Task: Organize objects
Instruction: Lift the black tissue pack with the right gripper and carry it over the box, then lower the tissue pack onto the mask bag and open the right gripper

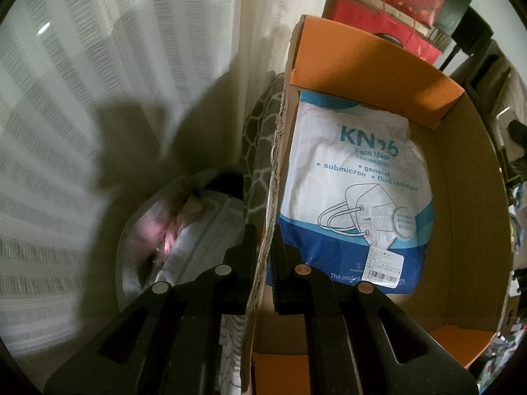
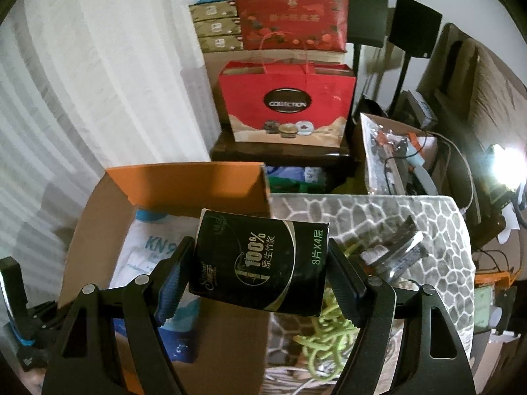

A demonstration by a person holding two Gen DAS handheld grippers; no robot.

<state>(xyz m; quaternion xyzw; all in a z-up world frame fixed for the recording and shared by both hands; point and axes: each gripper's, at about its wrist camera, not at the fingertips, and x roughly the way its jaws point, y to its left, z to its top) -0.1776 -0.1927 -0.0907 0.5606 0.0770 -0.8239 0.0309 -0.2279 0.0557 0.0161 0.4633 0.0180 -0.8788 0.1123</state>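
Note:
My left gripper (image 1: 263,240) is shut on the left wall of an open cardboard box (image 1: 467,171), one finger inside and one outside. A white and blue KN95 face mask pack (image 1: 355,191) lies flat in the box. My right gripper (image 2: 260,263) is shut on a black tissue pack (image 2: 260,263) and holds it above the right edge of the box (image 2: 89,223). The mask pack (image 2: 148,250) shows below it. A green cord (image 2: 329,332) and a clear wrapped packet (image 2: 395,250) lie on the grey patterned cloth (image 2: 378,210) to the right of the box.
A white curtain (image 1: 98,98) hangs to the left. A clear bag with papers (image 1: 184,230) lies outside the box's left wall. Red gift bags (image 2: 286,102) and stacked boxes stand behind on a dark stand. A cluttered cardboard box (image 2: 395,154) with cables sits at the right.

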